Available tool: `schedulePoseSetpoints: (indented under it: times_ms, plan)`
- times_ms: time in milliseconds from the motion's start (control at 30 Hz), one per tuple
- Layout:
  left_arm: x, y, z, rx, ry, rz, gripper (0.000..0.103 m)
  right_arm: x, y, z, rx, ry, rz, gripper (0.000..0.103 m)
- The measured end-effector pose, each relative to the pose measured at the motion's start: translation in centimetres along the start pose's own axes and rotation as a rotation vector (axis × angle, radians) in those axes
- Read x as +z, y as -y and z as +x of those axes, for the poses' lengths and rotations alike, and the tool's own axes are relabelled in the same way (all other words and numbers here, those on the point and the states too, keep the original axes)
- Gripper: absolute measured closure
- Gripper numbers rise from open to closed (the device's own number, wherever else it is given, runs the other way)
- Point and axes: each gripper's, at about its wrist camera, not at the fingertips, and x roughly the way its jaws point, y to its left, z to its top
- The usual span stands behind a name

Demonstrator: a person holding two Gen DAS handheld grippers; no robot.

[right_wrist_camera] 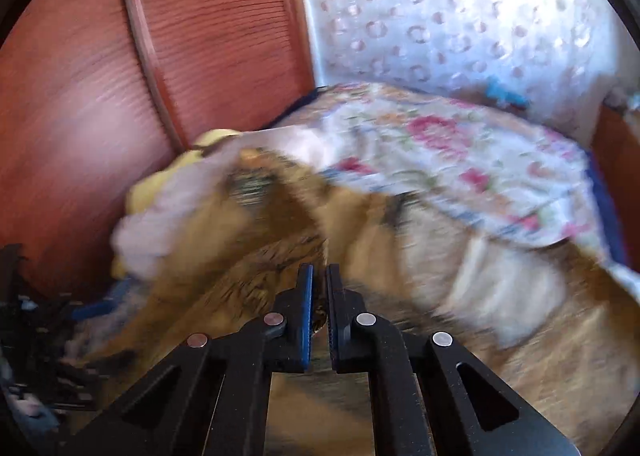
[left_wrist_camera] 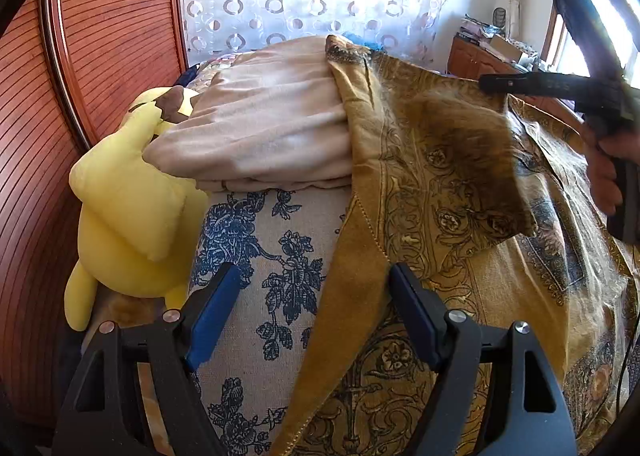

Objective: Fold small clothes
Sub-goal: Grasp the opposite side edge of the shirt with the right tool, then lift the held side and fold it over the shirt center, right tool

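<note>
The thin, limp mustard-patterned garment [left_wrist_camera: 404, 192] sprawls across the bed's middle, best taken by hem corners: right gripper [right_wrist_camera: 319, 276] jaws pinch one lifted corner, left gripper [left_wrist_camera: 316, 288] jaws gape wide above its edge.

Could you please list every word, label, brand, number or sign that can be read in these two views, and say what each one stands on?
None can be read.
The ochre garment and the blue floral cover carry ornament only, no lettering.
The items on the far cabinet are too small to read.
The right wrist view is too blurred for any text.
</note>
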Motion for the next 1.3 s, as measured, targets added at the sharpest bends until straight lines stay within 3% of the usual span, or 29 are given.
schedulePoseSetpoints:
  times_ms: [33, 67, 100, 167, 267, 467, 600, 700, 767, 1000, 1133, 1300]
  plan:
    - [0.0, 0.0, 0.0, -0.001, 0.0, -0.001, 0.025, -0.1, 0.5, 0.1, -0.043, 0.004, 0.008, 0.095]
    - [0.0, 0.0, 0.0, -0.002, 0.0, -0.001, 0.025, -0.3, 1.0, 0.1, -0.061, 0.004, 0.016, 0.086]
    - [0.0, 0.0, 0.0, -0.002, 0.0, -0.001, 0.025, -0.5, 1.3, 0.1, -0.053, 0.006, 0.025, 0.074]
    - [0.1, 0.0, 0.0, -0.002, 0.0, -0.002, 0.025, -1.2, 2.1, -0.6, -0.019, 0.019, 0.056, 0.061]
    - [0.0, 0.0, 0.0, -0.001, 0.0, -0.001, 0.025, -2.2, 2.6, -2.0, -0.02, 0.03, 0.053, 0.048]
    - [0.0, 0.0, 0.0, -0.001, 0.0, -0.002, 0.025, -7.1, 3.9, -7.8, 0.037, 0.035, 0.081, 0.047]
    - [0.0, 0.1, 0.0, -0.001, 0.0, -0.002, 0.025, -11.1, 4.9, -12.7, 0.028, 0.062, 0.089, 0.046]
    - [0.0, 0.1, 0.0, -0.001, 0.001, -0.002, 0.025, -14.3, 6.4, -15.8, -0.006, 0.076, 0.121, 0.032]
    - [0.0, 0.0, 0.0, -0.001, 0.0, -0.002, 0.025, -16.9, 8.1, -17.8, -0.062, 0.081, 0.167, 0.029]
    - [0.0, 0.1, 0.0, -0.001, 0.0, -0.003, 0.025, -24.1, 13.1, -20.5, -0.225, 0.005, 0.279, 0.029]
    - [0.0, 0.0, 0.0, -0.003, 0.001, -0.005, 0.025, -25.5, 14.0, -21.2, -0.205, -0.006, 0.325, 0.029]
    - [0.1, 0.0, -0.1, 0.003, -0.001, -0.005, 0.025, -26.1, 13.8, -22.0, -0.249, -0.008, 0.31, 0.029]
